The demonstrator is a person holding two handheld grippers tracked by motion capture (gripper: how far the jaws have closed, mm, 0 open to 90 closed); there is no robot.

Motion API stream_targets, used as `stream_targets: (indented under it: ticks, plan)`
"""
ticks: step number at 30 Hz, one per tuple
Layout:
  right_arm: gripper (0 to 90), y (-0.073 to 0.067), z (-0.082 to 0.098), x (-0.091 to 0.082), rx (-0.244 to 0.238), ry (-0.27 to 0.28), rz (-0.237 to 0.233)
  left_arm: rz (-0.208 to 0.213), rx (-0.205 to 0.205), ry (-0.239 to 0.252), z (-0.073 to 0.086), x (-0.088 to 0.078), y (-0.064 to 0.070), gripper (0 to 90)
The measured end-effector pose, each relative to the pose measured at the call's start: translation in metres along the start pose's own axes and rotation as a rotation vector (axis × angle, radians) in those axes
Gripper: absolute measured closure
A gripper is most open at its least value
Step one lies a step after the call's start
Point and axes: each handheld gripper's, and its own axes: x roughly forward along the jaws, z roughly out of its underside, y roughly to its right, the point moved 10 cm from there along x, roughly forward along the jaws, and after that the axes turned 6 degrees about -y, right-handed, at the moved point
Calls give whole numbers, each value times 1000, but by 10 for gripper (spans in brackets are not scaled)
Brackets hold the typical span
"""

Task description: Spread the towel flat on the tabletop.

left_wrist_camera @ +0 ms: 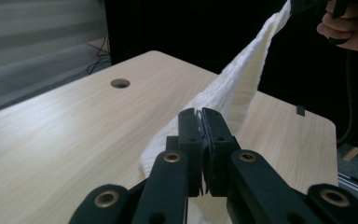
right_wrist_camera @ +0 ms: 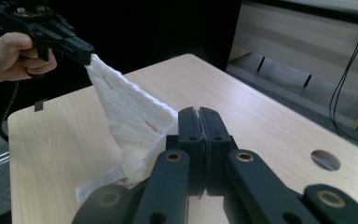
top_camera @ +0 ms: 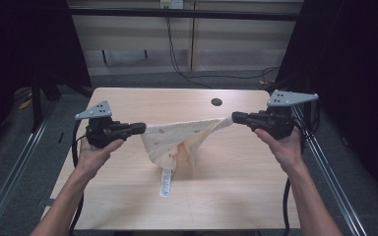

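Soft, cream, nubbly-textured cloth (top_camera: 177,135) with small printed marks, stretched taut above the pale wood-grain desk (top_camera: 236,196). Top edge running side to side across the desk, lower part sagging to a point touching the surface, white label (top_camera: 165,183) trailing toward the near edge. Left tongs (top_camera: 141,128) clenched on one corner. Right tongs (top_camera: 235,117) clenched on the opposite corner.

I can read no text anywhere. The cloth (top_camera: 177,137) I hold has a white tag (top_camera: 165,183) hanging from it. Its print is too small to make out.
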Motion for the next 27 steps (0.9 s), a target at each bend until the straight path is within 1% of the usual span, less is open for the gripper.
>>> stream_targets:
  ticks: [2,3,4,5,8,10,12,14,15,16,17,18,19,22,23,24,25,26,27]
  plan:
    - [888,-1,-8,-6,-20,7,10,-4,14,19,-9,-7,2,878]
    - [887,-3,-14,-10,-27,20,10,-4,17,29,-13,-11,2,878]
    - [887,-3,-14,-10,-27,20,10,-4,17,29,-13,-11,2,878]
    - [888,-5,-23,-15,-41,35,13,-16,29,29,-18,-17,1,878]
    - [888,-6,-30,-20,-52,46,19,-25,35,41,-26,-26,1,878]
    - [888,-7,-35,-24,-56,60,15,-19,35,65,-31,-32,3,878]
    - [888,-9,-39,-28,-63,72,19,-22,48,67,-33,-37,6,878]
    - [888,-13,-42,-33,-72,82,14,-24,65,74,-35,-42,11,878]
    - [888,-16,-44,-36,-82,89,12,-24,65,74,-35,-42,11,878]
    - [888,-16,-44,-36,-82,89,12,-22,68,80,-36,-44,13,878]
    - [888,-24,-45,-41,-95,98,4,-25,86,103,-38,-53,19,878]
    - [888,-28,-44,-42,-99,98,0,-20,89,120,-38,-58,22,878]
    - [888,-33,-42,-44,-102,97,-9,-16,87,124,-35,-60,24,878]
    - [888,-46,-30,-43,-124,74,-19,-17,93,92,-22,-59,27,878]
    - [888,-48,-27,-43,-125,72,-25,-8,85,93,-19,-59,29,878]
    - [888,-49,-24,-43,-126,70,-20,8,77,102,-18,-59,30,878]
    - [888,-50,-21,-43,-123,75,-16,12,72,107,-18,-60,31,878]
    - [888,-50,-19,-44,-121,84,-14,1,77,112,-20,-61,31,878]
    - [888,-50,-19,-44,-121,84,-14,1,77,112,-20,-61,31,878]
